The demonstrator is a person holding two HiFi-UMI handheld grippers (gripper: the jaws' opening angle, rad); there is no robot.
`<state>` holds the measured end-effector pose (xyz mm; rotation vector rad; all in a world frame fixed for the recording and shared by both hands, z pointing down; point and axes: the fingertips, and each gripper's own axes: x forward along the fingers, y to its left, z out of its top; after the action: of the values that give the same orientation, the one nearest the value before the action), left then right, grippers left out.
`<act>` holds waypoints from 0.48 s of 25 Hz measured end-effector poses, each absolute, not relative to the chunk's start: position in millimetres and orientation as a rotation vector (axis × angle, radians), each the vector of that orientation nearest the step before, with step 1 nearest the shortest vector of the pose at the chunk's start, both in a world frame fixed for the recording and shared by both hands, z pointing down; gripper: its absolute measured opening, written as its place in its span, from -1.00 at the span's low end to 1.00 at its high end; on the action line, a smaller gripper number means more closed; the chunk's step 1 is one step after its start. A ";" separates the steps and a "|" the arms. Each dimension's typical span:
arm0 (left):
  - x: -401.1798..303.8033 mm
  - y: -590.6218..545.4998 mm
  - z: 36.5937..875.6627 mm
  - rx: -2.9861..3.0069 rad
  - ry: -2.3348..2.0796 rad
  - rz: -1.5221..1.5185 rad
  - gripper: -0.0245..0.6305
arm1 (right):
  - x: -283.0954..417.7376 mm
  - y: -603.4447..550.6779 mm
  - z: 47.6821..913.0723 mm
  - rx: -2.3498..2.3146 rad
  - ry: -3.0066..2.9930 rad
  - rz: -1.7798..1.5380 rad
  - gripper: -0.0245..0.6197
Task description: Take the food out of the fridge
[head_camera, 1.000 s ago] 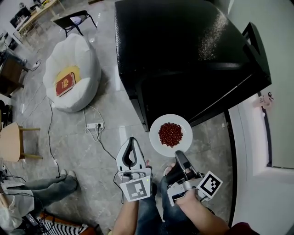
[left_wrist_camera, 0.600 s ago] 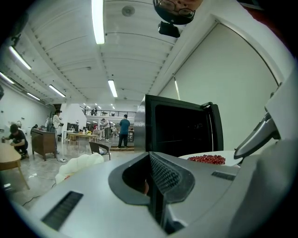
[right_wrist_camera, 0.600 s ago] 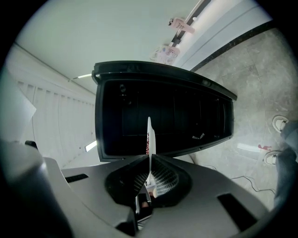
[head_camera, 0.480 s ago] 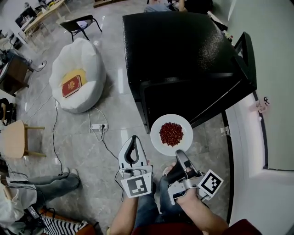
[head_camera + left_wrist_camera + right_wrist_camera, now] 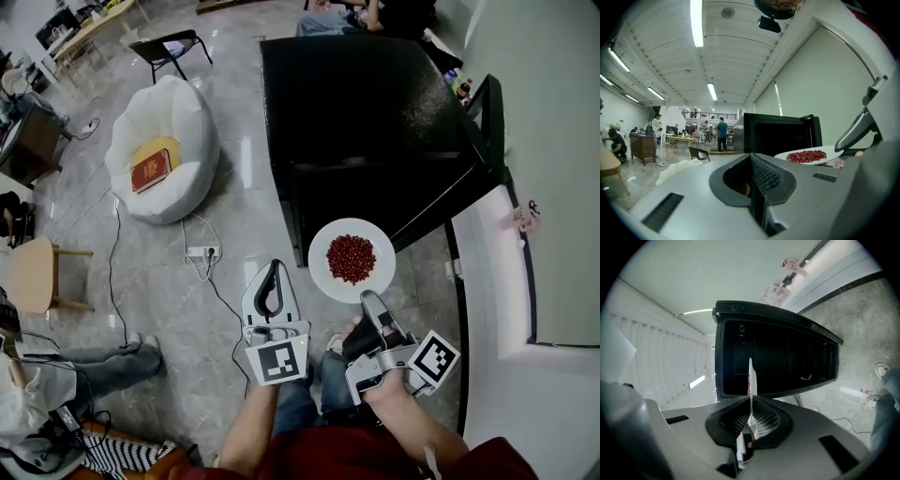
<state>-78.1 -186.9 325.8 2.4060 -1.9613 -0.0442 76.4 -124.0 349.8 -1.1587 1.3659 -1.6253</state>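
I read this as the carry-away step: the right gripper (image 5: 367, 298) has its jaws nearly together, pinched on the near rim of the white plate (image 5: 324, 277), and the right gripper view shows that rim edge-on between the pads. The plate hangs in the air just outside the mini fridge (image 5: 366, 103), clear of its dark opening, with the heap of red food (image 5: 351, 258) sitting in the middle; seeds or beans, I can't tell which. The left gripper (image 5: 271, 273) is beside it, jaws closed on nothing, well short of the plate. The fridge door (image 5: 493, 117) stands open. Next I judge the plate needs a level carry to some surface, since a one-edge pinch lets it tip easily, and the free left gripper could support it or push the door shut
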 end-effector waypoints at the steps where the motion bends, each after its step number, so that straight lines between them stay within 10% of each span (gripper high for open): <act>1: -77.5 -185.7 322.8 2.410 -1.960 -0.052 -0.89 | 76.8 -122.9 345.8 -1.158 1.374 -1.619 -0.83; 12: -70.9 -172.1 286.0 2.458 -1.953 -0.099 -0.89 | 74.0 -108.5 308.8 -1.118 1.400 -1.588 -0.83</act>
<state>-70.9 -172.1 286.0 2.4584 -1.9528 -0.0990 74.0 -108.5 308.8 -1.1185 1.3997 -1.5879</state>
